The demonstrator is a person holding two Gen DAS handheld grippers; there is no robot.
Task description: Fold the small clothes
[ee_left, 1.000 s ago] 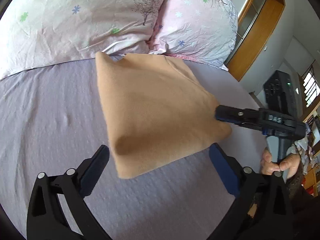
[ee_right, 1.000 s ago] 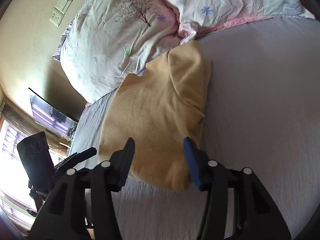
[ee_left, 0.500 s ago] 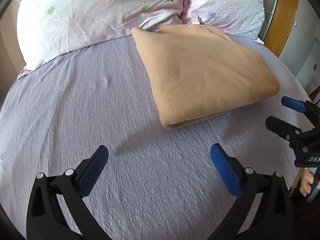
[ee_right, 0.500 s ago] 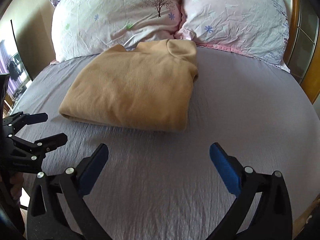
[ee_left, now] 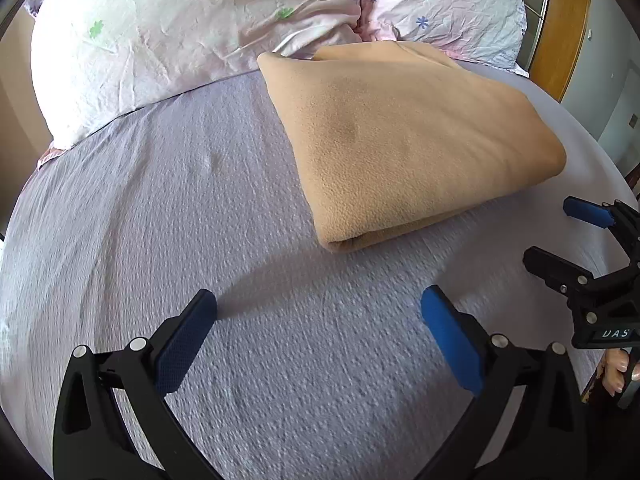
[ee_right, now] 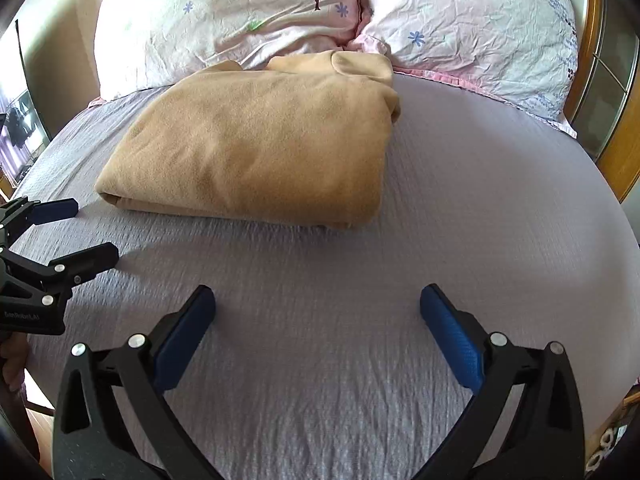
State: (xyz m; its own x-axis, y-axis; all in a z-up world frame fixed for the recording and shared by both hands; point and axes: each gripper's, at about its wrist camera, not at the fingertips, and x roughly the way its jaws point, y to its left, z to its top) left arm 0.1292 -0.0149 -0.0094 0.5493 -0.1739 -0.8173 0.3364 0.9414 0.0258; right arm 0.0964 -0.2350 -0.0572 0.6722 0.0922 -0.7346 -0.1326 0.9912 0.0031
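Observation:
A tan fleece garment [ee_left: 408,140] lies folded into a thick rectangle on the lilac bed sheet [ee_left: 160,220], its far edge against the pillows. It also shows in the right wrist view [ee_right: 260,148]. My left gripper [ee_left: 318,312] is open and empty, held over the sheet short of the garment's near corner. My right gripper [ee_right: 318,308] is open and empty, also short of the garment. Each gripper shows in the other's view: the right gripper [ee_left: 556,236] at the right edge, the left gripper [ee_right: 84,234] at the left edge.
Two pale floral pillows [ee_right: 240,20] [ee_right: 480,32] lie at the head of the bed behind the garment. A wooden frame with glass [ee_right: 608,92] stands to the right. The bed edge curves down at the right [ee_left: 600,148].
A second ago the right gripper was closed in on the garment's edge and the left stood close to it. Both have let go, opened wide and drawn back; the garment lies folded.

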